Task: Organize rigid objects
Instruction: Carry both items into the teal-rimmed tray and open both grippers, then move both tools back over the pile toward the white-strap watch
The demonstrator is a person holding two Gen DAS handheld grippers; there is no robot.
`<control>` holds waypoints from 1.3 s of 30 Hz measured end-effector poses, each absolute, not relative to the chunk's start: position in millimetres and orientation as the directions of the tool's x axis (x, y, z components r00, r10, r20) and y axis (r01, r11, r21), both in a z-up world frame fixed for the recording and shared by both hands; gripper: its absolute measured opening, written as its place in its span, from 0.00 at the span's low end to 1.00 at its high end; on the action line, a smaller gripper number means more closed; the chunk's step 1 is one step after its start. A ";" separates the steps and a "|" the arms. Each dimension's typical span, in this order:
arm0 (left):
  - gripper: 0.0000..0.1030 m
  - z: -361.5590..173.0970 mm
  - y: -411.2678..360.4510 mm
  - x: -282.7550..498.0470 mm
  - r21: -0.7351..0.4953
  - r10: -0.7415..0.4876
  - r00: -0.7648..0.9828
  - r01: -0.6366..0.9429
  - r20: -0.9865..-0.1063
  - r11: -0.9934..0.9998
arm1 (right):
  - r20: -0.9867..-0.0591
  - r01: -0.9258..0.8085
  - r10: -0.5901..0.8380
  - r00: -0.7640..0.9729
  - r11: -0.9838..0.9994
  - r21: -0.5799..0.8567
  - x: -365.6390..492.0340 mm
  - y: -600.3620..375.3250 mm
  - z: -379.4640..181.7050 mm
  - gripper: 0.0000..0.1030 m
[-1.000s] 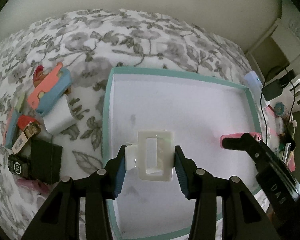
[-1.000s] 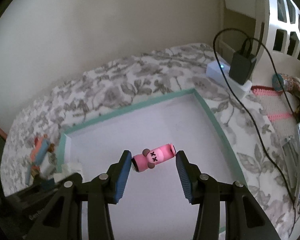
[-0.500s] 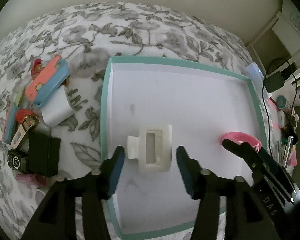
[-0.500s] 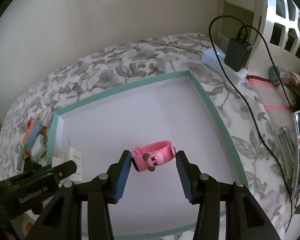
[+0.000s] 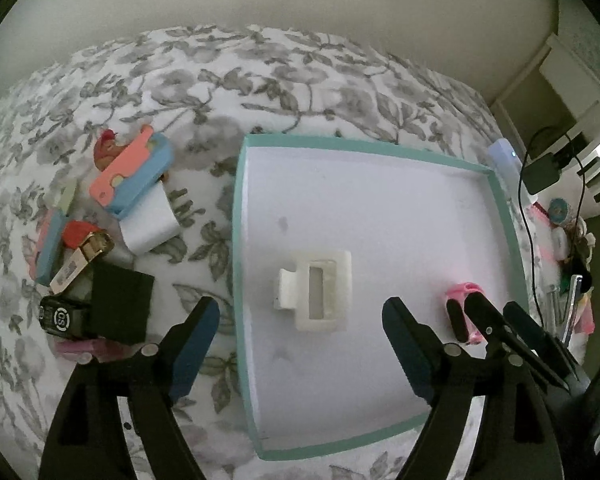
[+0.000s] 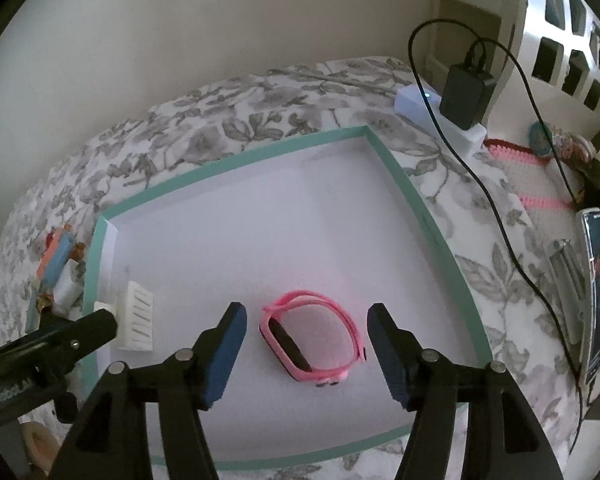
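The teal-rimmed tray (image 5: 238, 240) sits on the flowered bedspread (image 5: 260, 80), and everything here reads off it. To its left lies a loose heap: a pink and blue case (image 5: 134, 176) on a white block (image 5: 150, 222), a black box (image 5: 120, 306) nearer the camera, and a small black gadget (image 5: 58, 316) beside it. Past the tray's far right corner a white power strip (image 6: 440, 120) carries a black charger (image 6: 466, 96), its cable (image 6: 500, 220) trailing down the bedspread clear of the rim. Nothing blocks the tray floor.

Inside, the white hair claw (image 5: 318, 290) lies flat toward the left wall, and the pink watch (image 6: 312, 340) rests on its side toward the right wall, strap looped.

A second ago both were pinched; now both are down on the tray floor and free. The left gripper (image 5: 300, 320) has pulled back slightly from the claw, its jaws opening wide, one blue pad out over the bedspread left of the rim. The claw lies beyond the fingertips, touched by neither. The right gripper (image 6: 304, 324) has jaws opening too, less far, with the watch between them and a gap showing on each side.

Both tools point steeply down into the tray, side by side, each one's black frame edging into the other's view.
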State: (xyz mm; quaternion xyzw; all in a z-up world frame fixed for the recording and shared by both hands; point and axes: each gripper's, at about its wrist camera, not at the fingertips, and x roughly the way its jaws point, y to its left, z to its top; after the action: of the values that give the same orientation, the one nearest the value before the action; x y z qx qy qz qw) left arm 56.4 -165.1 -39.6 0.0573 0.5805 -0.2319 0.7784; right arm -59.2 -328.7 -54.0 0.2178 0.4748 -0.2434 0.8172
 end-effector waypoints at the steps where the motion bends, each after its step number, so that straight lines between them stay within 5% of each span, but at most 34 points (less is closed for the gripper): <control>1: 0.82 -39.9 -164.2 57.2 -0.178 -0.293 0.222 0.425 -0.930 0.887 | -0.882 0.605 -0.189 0.432 0.786 0.129 -59.4 -329.4 -53.9 0.65; 5: 0.86 -38.8 -157.8 58.1 -0.133 -0.264 0.276 0.415 -0.924 0.900 | -0.881 0.602 -0.195 0.431 0.789 0.120 -59.4 -329.5 -55.2 0.69; 7: 1.00 -38.1 -153.1 59.9 -0.104 -0.244 0.313 0.404 -0.918 0.909 | -0.881 0.601 -0.200 0.429 0.791 0.113 -59.1 -329.0 -56.3 0.81; 16: 1.00 -30.4 -134.4 66.3 -0.038 -0.213 0.455 0.363 -0.865 0.931 | -0.871 0.599 -0.222 0.439 0.794 0.100 -60.2 -327.6 -55.7 1.00; 39: 1.00 2.8 -61.2 91.4 -0.106 -0.233 0.547 0.254 -0.804 0.961 | -0.817 0.518 -0.119 0.564 0.822 0.237 -41.4 -290.0 -28.1 1.00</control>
State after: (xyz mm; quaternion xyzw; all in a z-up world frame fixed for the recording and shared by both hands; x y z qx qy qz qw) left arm 91.4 -61.2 2.8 0.0114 0.4555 -0.1386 0.8793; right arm -41.4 -290.0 -28.1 0.2327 0.4281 -0.1866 0.8531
